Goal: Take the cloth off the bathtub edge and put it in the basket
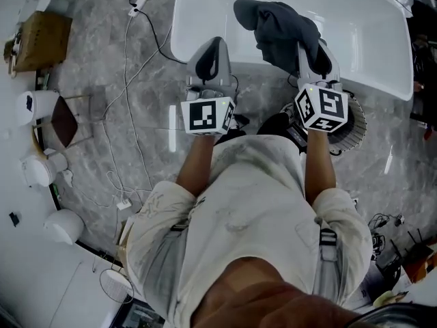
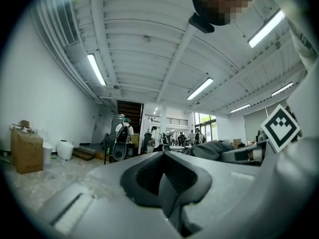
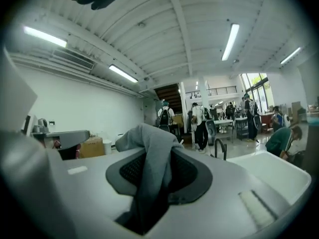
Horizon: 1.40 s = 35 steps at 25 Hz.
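Note:
A dark grey cloth (image 1: 280,29) hangs bunched over the near edge of the white bathtub (image 1: 369,74). My right gripper (image 1: 313,52) is shut on it, and in the right gripper view a grey fold (image 3: 152,158) runs up between the jaws and spills over their tips. My left gripper (image 1: 212,46) hovers to the left of the cloth, by the tub's near left corner, apart from it. Its jaws stand shut with nothing between them (image 2: 167,183). The pale slatted basket (image 1: 355,123) sits on the floor below the right gripper, mostly hidden by its marker cube.
Black and white cables (image 1: 140,80) trail over the grey marble floor left of the tub. A cardboard box (image 1: 42,39) and white containers (image 1: 37,104) line the left wall. A dark faucet (image 3: 219,148) stands at the tub's rim. Several people stand far off.

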Tool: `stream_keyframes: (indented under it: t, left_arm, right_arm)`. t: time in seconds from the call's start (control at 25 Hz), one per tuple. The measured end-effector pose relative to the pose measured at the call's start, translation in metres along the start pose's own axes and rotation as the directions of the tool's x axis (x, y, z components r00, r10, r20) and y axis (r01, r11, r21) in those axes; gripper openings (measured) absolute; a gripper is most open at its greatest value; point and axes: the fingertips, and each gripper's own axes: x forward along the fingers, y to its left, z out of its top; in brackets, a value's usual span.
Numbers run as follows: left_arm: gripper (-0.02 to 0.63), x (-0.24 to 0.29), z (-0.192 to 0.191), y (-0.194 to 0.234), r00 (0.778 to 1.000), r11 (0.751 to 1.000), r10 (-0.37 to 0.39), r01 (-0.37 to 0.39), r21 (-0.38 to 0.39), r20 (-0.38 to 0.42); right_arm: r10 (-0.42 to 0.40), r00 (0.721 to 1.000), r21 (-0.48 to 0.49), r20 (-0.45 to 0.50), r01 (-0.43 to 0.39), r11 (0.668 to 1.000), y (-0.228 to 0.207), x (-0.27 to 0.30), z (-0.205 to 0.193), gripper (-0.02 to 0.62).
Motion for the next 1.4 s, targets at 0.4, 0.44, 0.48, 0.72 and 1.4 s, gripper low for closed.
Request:
stream_keyframes:
  t: [0.4,0.44,0.48,0.72,1.4]
  left_arm:
    - [0.000,0.012,0.098,-0.012,0.982,0.997,-0.055,0.044,0.067,0.180]
    - [0.000,0.015,0.101,-0.015,0.981,0.997,-0.060,0.049,0.066,0.186]
    - [0.000,0.019,0.103,-0.017,0.980,0.997,-0.066,0.055,0.062,0.189]
    - [0.000,0.038,0.103,-0.039,0.974,0.991,-0.130,0.123,0.050,0.187]
    - [0.000,0.093,0.080,-0.210,0.857,0.868,-0.492,0.497,0.005,0.156]
  right_arm:
    - [-0.068,0.944,-0.091,0.322,0.102,0.991,0.003,-0.046,0.123,0.109]
    - [-0.075,0.938,-0.090,0.339,0.112,0.990,0.001,-0.049,0.130,0.109]
    - [-0.082,0.932,-0.091,0.352,0.122,0.988,-0.002,-0.052,0.136,0.109]
    - [-0.131,0.924,-0.098,0.358,0.177,0.979,-0.019,-0.064,0.143,0.110]
    - [-0.525,0.781,-0.048,0.337,0.571,0.819,-0.149,-0.193,0.130,0.110]
